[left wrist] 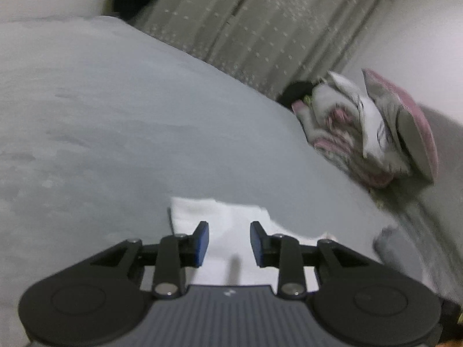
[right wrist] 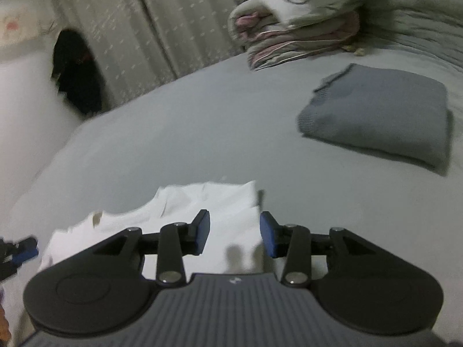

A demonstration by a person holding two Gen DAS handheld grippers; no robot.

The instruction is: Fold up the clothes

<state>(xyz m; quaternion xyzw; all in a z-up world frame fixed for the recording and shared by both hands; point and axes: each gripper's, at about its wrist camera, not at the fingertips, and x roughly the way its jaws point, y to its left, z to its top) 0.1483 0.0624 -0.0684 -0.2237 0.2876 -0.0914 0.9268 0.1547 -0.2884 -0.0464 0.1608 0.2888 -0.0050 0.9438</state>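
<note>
Both grippers are hovering low over the white garment, which is lying on the grey bed. The left gripper and the right gripper are each standing with jaws apart, holding nothing. A grey sweater is already sitting folded nearby. By the look of it, the white piece is the one in hand; whether it is getting gripped or just let go, I cannot tell.

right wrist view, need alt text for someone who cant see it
The open right claw hovers over a white garment on a grey bed. A folded grey garment lies farther right, a stack of bedding behind it, curtains beyond.
</note>
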